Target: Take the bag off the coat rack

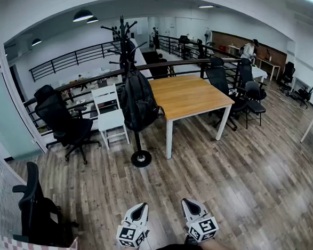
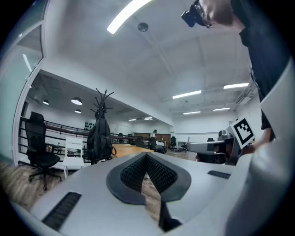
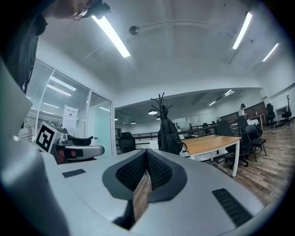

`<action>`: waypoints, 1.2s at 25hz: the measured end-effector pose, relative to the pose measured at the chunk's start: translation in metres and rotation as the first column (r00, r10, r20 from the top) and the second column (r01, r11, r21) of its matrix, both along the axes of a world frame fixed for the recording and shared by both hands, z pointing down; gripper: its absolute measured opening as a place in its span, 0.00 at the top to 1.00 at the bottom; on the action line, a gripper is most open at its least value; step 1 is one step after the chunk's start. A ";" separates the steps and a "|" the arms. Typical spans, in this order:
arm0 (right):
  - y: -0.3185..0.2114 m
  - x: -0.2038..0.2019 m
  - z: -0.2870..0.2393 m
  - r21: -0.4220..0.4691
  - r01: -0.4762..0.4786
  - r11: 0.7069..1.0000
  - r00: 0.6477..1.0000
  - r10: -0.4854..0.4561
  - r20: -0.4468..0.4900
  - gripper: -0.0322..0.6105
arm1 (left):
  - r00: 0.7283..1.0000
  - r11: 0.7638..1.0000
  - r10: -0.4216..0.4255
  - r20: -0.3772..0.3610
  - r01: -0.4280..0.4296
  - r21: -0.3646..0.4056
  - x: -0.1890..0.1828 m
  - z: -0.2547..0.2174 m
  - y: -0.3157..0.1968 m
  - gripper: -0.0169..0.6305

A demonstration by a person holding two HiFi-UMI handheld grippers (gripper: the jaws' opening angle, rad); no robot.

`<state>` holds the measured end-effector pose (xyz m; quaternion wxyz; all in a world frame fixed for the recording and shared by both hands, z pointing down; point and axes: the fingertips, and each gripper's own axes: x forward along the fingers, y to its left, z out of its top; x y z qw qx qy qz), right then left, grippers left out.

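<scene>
A black backpack (image 1: 137,99) hangs on a black coat rack (image 1: 122,28) that stands on a round base (image 1: 141,158) beside a wooden table. Both grippers are held low at the near edge of the head view, far from the rack. My left gripper (image 1: 140,207) is shut with nothing in it, and my right gripper (image 1: 189,202) is shut and empty too. In the left gripper view the backpack (image 2: 99,140) hangs left of centre beyond the shut jaws (image 2: 146,155). In the right gripper view the backpack (image 3: 169,134) hangs just right of the shut jaws (image 3: 146,152).
A wooden table (image 1: 189,94) with white legs stands right of the rack. A white chair (image 1: 110,117) and a black office chair (image 1: 65,123) stand to its left, more office chairs (image 1: 234,89) to the right. A black chair (image 1: 36,207) is at near left. Wood floor (image 1: 202,172) lies between me and the rack.
</scene>
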<state>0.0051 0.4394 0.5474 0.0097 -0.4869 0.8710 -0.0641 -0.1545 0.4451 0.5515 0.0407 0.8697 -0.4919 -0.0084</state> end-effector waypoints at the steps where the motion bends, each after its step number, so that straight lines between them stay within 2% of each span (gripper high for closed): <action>1: 0.000 0.002 0.002 -0.006 0.000 1.000 1.000 0.000 0.004 0.90 | 1.000 1.000 -0.002 0.001 0.002 -0.005 0.001 0.001 0.000 0.95; 9: -0.002 0.028 0.005 -0.011 -0.002 1.000 1.000 0.002 0.014 0.90 | 1.000 1.000 -0.008 -0.021 0.008 -0.029 0.013 0.005 -0.005 0.95; 14: -0.001 0.041 0.005 0.008 0.028 1.000 0.995 -0.029 0.093 0.90 | 0.999 1.000 0.003 -0.037 -0.004 -0.020 0.029 0.006 -0.005 0.95; 22: 0.006 0.052 0.021 -0.026 0.102 0.994 0.992 -0.100 0.074 0.90 | 0.997 0.999 -0.015 -0.082 0.012 -0.036 0.048 0.014 0.004 0.95; 30: -0.018 0.059 0.034 -0.037 0.139 0.990 0.987 -0.136 0.083 0.90 | 0.997 0.997 -0.030 -0.075 0.024 -0.073 0.050 0.031 -0.015 0.95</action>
